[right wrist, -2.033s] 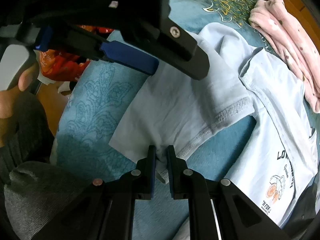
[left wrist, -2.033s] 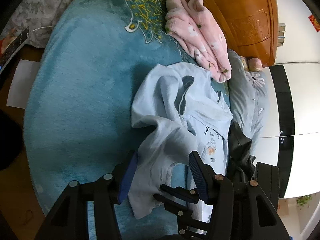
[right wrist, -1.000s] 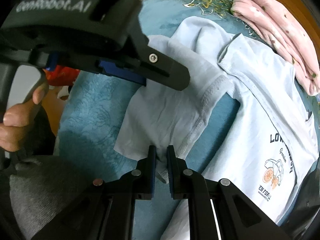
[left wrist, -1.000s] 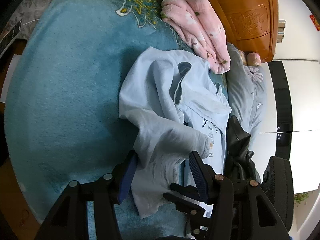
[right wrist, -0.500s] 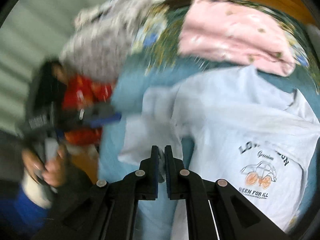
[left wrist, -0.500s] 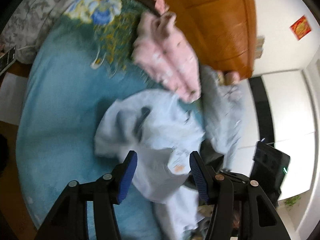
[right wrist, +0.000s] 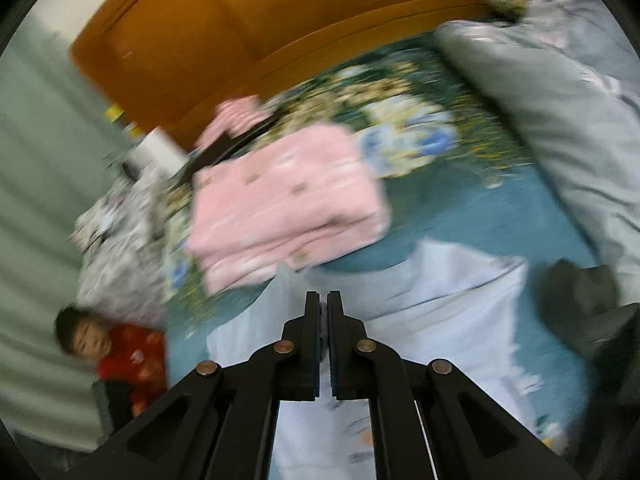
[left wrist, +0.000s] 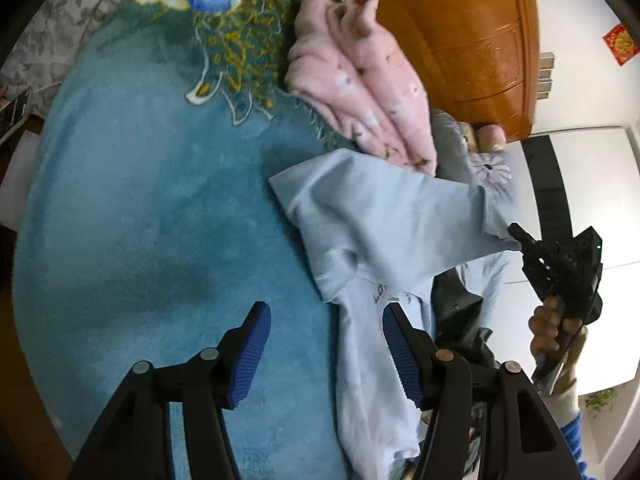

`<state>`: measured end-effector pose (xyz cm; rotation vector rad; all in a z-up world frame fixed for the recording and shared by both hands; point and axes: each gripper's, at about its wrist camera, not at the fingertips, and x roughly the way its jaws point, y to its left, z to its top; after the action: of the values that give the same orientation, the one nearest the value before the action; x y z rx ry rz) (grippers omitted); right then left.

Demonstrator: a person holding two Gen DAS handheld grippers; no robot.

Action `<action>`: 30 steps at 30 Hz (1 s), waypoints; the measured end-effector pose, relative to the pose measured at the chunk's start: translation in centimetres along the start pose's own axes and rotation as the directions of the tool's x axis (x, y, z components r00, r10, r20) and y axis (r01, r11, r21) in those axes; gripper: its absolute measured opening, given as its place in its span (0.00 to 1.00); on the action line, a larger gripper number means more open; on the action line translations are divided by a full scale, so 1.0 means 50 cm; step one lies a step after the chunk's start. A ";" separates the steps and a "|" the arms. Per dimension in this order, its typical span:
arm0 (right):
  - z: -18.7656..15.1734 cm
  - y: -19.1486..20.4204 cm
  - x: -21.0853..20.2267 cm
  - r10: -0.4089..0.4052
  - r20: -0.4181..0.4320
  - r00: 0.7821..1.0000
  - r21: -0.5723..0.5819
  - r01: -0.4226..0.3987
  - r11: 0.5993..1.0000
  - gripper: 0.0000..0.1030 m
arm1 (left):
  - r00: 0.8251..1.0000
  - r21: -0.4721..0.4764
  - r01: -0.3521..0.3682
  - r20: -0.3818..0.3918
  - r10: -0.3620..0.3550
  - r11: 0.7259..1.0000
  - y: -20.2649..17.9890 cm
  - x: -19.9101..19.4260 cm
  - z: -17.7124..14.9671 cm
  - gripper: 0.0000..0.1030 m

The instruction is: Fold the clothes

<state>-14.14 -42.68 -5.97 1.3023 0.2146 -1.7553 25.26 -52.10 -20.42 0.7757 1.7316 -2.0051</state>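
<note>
teal blanket (left wrist: 140,200), wooden headboard (left wrist: 460,40), grey quilt (right wrist: 560,128)

Right wrist view motion-blurred throughout.

A pale blue printed cotton T-shirt (left wrist: 384,232) lies on the teal plush blanket (left wrist: 140,200), just before a folded pink fleece garment (left wrist: 360,80), with a grey quilt (right wrist: 560,112) at its right and a wooden headboard (left wrist: 460,32) behind.

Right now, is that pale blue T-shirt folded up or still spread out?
Neither yet: mid-fold. The right gripper pinches one corner of the pale blue T-shirt and lifts it over the rest, which lies rumpled on the teal blanket.
</note>
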 end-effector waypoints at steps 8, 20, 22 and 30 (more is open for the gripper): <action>0.007 -0.121 0.067 -0.208 -0.010 0.978 0.091 0.208 0.974 0.03 | 0.998 -0.010 -0.041 -0.051 0.040 0.999 0.000 0.065 0.038 0.61; 0.019 -0.203 0.103 -0.282 -0.085 0.956 0.129 0.291 0.948 0.04 | 0.989 0.031 -0.110 -0.099 0.112 0.993 -0.056 0.159 0.056 0.61; 0.015 -0.226 0.092 -0.302 -0.077 0.950 0.167 0.311 0.936 0.08 | 0.987 0.043 -0.130 -0.094 0.134 0.991 -0.064 0.162 0.059 0.61; -0.048 -0.185 0.085 -0.178 -0.117 0.977 0.061 0.186 0.981 0.26 | 0.981 0.061 -0.178 -0.062 0.182 0.982 -0.073 0.161 0.057 0.61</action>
<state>-19.48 -38.31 -13.82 1.4735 0.3465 -1.8589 16.34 -53.71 -22.39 0.9923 1.5856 -1.9312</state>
